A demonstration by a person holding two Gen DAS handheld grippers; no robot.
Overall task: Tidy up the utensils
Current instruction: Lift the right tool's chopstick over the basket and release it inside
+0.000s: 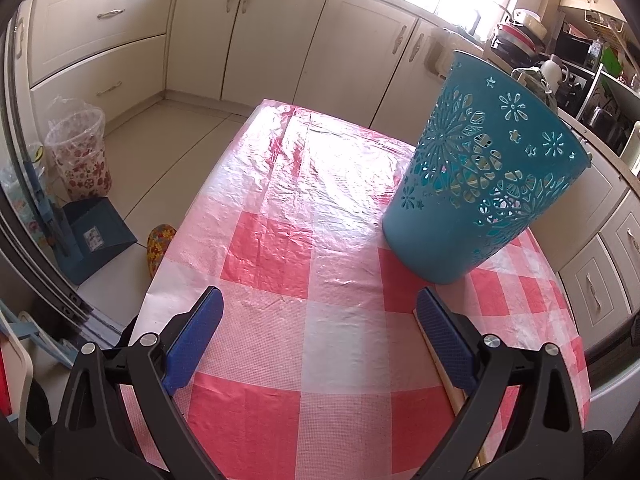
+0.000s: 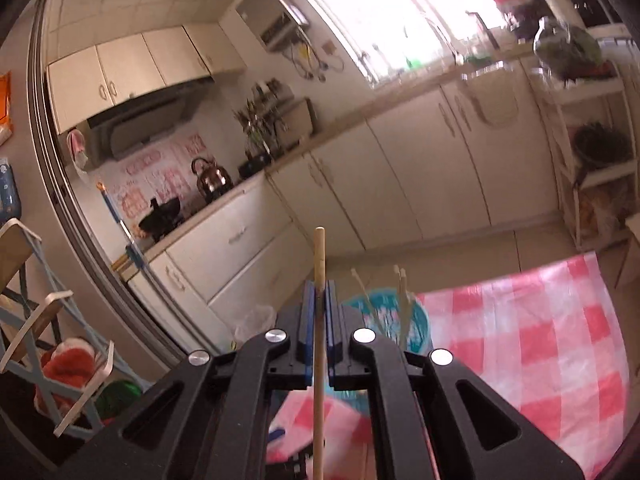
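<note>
A teal cut-out plastic holder (image 1: 484,172) stands on the red-and-white checked tablecloth (image 1: 312,240), ahead and right of my left gripper (image 1: 318,312), which is open and empty low over the table. A wooden stick (image 1: 452,384) lies on the cloth under its right finger. My right gripper (image 2: 319,292) is shut on a wooden chopstick (image 2: 319,264) and holds it upright above the table. Behind it the teal holder (image 2: 384,320) shows from above with several pale utensils (image 2: 402,292) standing in it.
Cream kitchen cabinets (image 1: 280,40) ring the room. A floral bin with a plastic liner (image 1: 78,152) and a blue dustpan (image 1: 96,232) stand on the floor left of the table. A counter with a kettle (image 2: 210,178) and wok, and a folding chair (image 2: 40,320), lie left.
</note>
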